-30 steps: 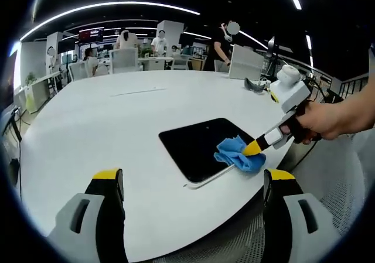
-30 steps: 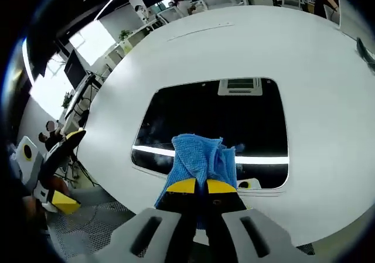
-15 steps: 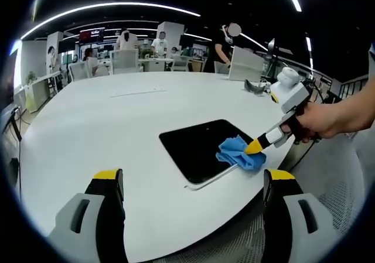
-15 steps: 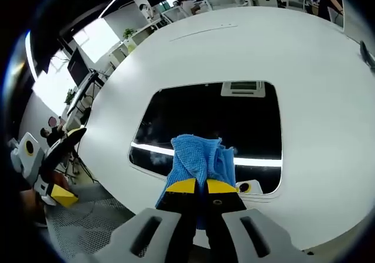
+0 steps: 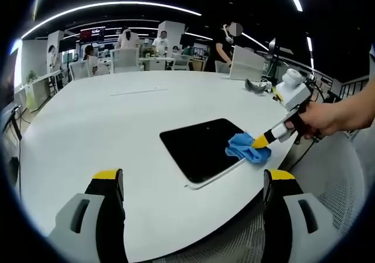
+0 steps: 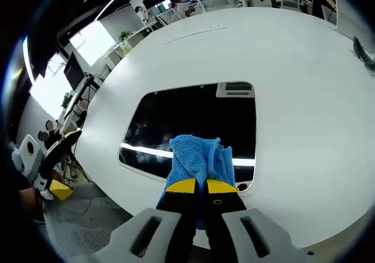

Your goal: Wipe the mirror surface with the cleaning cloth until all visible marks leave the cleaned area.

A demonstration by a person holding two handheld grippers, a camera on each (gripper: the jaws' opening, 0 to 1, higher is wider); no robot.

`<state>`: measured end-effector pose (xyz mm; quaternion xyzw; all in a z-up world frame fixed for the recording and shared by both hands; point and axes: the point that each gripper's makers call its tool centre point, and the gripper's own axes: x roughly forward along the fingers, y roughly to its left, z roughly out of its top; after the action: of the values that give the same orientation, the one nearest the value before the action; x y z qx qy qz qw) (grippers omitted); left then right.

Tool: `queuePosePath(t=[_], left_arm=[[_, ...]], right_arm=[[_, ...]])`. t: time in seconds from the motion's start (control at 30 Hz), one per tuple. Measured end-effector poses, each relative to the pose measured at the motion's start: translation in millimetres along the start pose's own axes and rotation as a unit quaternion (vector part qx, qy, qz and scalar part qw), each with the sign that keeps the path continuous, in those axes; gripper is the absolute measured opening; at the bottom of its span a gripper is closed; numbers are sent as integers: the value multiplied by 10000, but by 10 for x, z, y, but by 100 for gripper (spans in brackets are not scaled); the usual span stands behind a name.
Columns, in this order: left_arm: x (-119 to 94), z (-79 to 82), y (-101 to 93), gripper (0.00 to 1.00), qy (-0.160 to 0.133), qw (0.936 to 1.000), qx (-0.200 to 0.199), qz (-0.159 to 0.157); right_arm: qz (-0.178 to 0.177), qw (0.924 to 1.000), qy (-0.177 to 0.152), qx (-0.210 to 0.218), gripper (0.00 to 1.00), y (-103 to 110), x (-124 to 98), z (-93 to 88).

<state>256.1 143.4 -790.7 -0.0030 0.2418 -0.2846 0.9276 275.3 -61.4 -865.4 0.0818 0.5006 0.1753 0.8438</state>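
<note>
A dark rectangular mirror (image 5: 199, 147) (image 6: 193, 122) lies flat on the white round table (image 5: 105, 116). My right gripper (image 6: 195, 186) (image 5: 259, 141) is shut on a blue cleaning cloth (image 6: 199, 157) (image 5: 247, 147) and presses it on the mirror's near right edge. A hand holds that gripper at the right of the left gripper view. The mirror reflects a ceiling light strip and a vent. My left gripper (image 5: 190, 178) hangs open over the table's near edge, well short of the mirror, with nothing between its fingers.
A dark small object (image 5: 254, 85) lies on the far right of the table (image 6: 304, 87). Desks, chairs and several people stand beyond the table. A mesh chair (image 5: 345, 181) is at the right, below the table edge.
The right gripper has slid the cloth along the mirror's edge toward its right corner. The left gripper has stayed where it was.
</note>
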Motion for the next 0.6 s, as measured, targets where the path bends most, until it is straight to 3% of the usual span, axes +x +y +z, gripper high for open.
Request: queuePosePath(t=[0.3,0.6], left_arm=[[2,-2,-5,99,8,10000,-14,-21],[4,-13,-2,99,41,10000,-36,-18]], right_arm=[[-109,9999,-4,91,0,-183,-68,-12],[-125,9999,2,64,0,-170,-56,-7]])
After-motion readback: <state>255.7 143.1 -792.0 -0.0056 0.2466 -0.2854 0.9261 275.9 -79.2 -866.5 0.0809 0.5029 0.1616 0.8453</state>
